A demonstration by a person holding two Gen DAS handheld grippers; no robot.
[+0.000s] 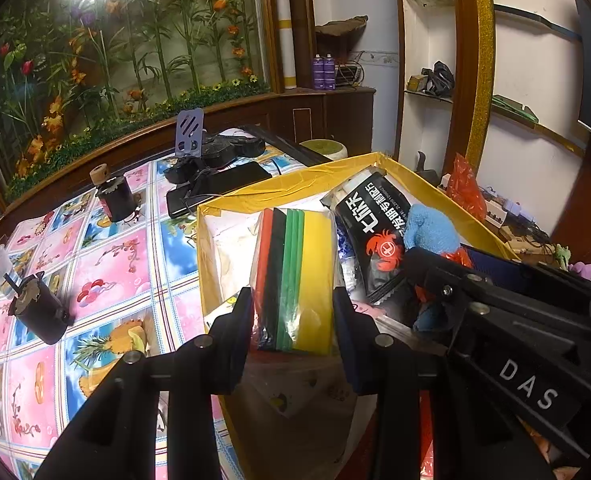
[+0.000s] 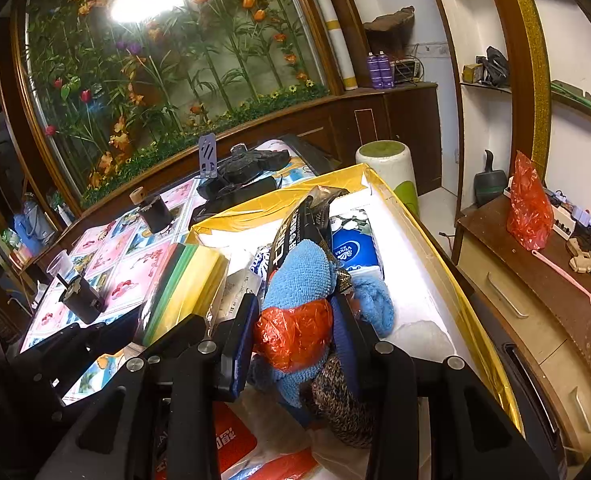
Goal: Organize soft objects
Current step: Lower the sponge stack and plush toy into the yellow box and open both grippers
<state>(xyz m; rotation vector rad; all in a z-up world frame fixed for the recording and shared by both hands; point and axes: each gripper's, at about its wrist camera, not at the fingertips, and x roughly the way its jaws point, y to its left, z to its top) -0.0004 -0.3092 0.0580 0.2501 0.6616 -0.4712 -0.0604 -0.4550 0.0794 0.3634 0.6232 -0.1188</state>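
Tongs first: the left gripper point(image 1: 293, 320) is pinching a plastic-wrapped sponge pack point(image 1: 295, 276) between its two dark pads, the red, black, green and yellow layers standing upright on edge over the yellow box point(image 1: 295, 178). Beside it the right gripper point(image 2: 295, 332) is squeezing a blue plush toy point(image 2: 299, 272), its pads pressing in on the crinkled red plastic point(image 2: 295, 334) wrapped round the toy's middle. Both bundles are hanging over the open box, the sponges toward its table-side wall and the plush nearer its middle.

Lying inside the box, just behind the plush, a black snack bag point(image 1: 375, 224) with a red crab print is leaning across the other contents, and a blue-and-white tissue pack point(image 2: 353, 246) is sitting against the box's far end. A second scrap of blue fleece point(image 2: 373, 300) is resting beside the plush, on the box's cabinet side. A speckled knitted piece point(image 2: 341, 400) is showing under the right gripper at the box's near end, though I cannot tell whether the pads are touching it.

Outside the box, on the flowered tablecloth point(image 1: 107, 264) running along its one side, two black cylinders point(image 1: 41, 312) are standing well apart from each other, and a dark phone point(image 1: 215, 188) is lying just beyond the box's far corner. On the box's other side a wooden cabinet point(image 2: 535, 280) is carrying a red plastic bag point(image 2: 529, 208) and a pink fly swatter point(image 2: 575, 284).
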